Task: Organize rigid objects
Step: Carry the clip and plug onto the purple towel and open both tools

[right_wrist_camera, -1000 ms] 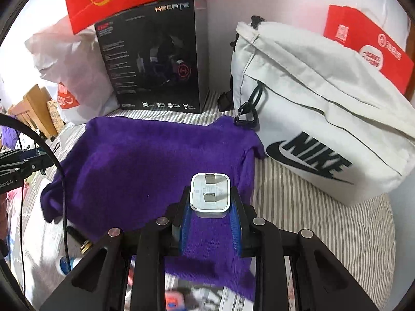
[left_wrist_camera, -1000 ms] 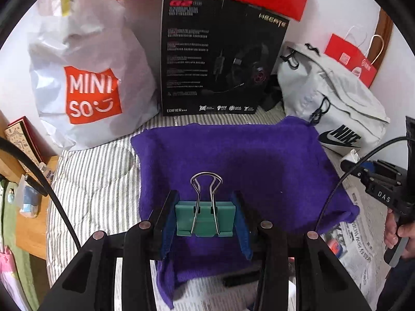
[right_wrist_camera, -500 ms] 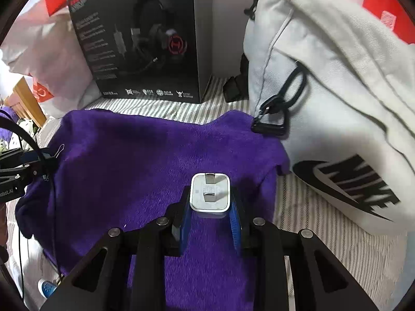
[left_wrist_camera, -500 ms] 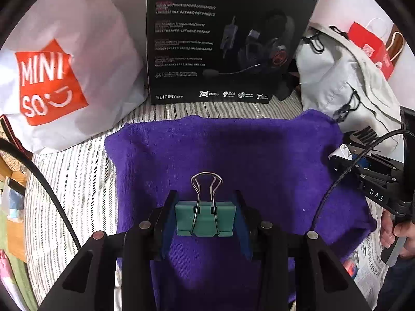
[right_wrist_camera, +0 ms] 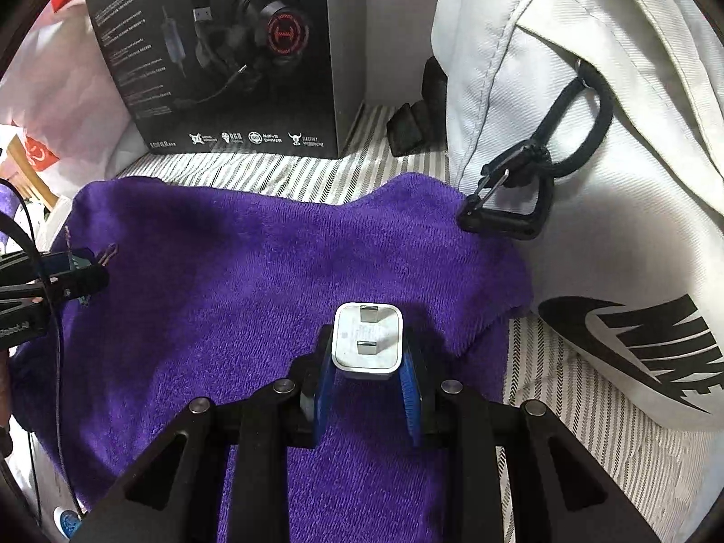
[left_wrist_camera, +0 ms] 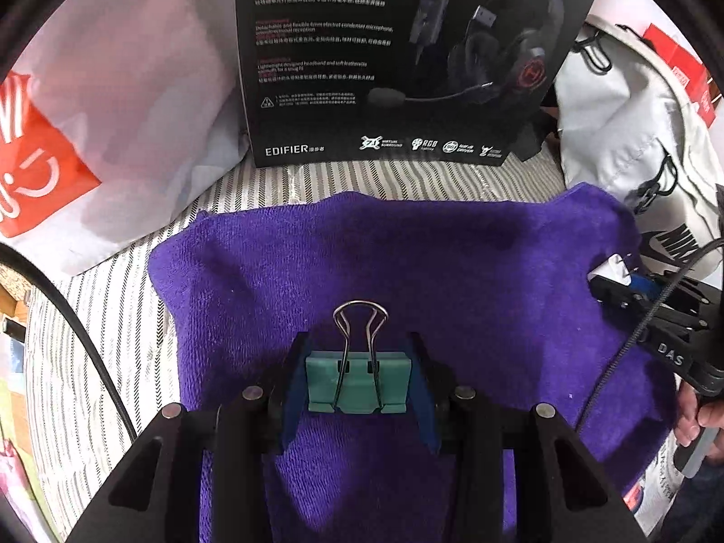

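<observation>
While your left gripper [left_wrist_camera: 358, 378] holds its jaws closed on a green clip [left_wrist_camera: 358, 382], the clip sits squarely between the blue pads [left_wrist_camera: 293, 389], its wire handles pointing up and away from you. Your right gripper [right_wrist_camera: 367, 357] has its jaws clamped on a white plug [right_wrist_camera: 367, 341], prongs facing the camera, pads [right_wrist_camera: 407, 384] pressed to its two sides.

Both grippers tilt downward above a purple towel [left_wrist_camera: 452, 271], which lies spread over a striped bedsheet [left_wrist_camera: 113, 316]. Whether either held thing touches the towel, you cannot tell from these views. From the left wrist view your right gripper shows at the towel's right edge [left_wrist_camera: 633, 289], with your fingers [left_wrist_camera: 697, 416] around its handle; from the right wrist view your left gripper shows at the towel's left edge [right_wrist_camera: 68, 271]. The two are well apart.

Beyond the towel stands a black headset box [left_wrist_camera: 398, 59], upright on the sheet. To its left leans a white plastic bag [left_wrist_camera: 126, 104] with an orange logo. To its right rests a white Nike bag [right_wrist_camera: 588, 158], its black carabiner [right_wrist_camera: 507, 199] hanging just at the towel's far right corner. Newspaper [left_wrist_camera: 656, 484] shows beneath the towel's near right corner.
</observation>
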### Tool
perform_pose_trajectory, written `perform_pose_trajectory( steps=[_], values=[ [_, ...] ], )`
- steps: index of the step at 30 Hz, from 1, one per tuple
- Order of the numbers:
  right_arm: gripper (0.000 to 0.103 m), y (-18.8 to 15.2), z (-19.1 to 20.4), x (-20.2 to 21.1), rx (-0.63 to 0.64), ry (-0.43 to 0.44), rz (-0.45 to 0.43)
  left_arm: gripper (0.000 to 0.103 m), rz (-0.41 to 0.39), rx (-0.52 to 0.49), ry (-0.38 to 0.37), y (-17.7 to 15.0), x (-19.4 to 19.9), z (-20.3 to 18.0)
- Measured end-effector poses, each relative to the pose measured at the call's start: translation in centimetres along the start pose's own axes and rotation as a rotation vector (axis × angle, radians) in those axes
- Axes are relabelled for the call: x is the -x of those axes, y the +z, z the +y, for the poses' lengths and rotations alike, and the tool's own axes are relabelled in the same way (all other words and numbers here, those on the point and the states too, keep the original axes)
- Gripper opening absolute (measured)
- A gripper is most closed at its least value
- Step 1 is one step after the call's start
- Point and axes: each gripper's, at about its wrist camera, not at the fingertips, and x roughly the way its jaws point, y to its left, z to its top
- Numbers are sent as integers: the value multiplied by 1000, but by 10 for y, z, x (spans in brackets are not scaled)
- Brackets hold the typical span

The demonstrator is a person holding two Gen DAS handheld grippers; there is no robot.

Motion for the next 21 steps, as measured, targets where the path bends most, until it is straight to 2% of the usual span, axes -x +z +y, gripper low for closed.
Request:
perform_pose_trajectory(
  steps=[9, 13, 21],
  values=[
    [29, 1, 0, 0, 9, 7, 10, 40, 5, -29, 46, 5, -7, -11],
    [43, -4, -3, 4, 12, 15, 18, 52, 8, -47, 43, -2, -5, -19],
    [45, -17, -5, 16, 4, 17, 11, 57, 16, -50, 59, -13, -2, -28]
  ],
)
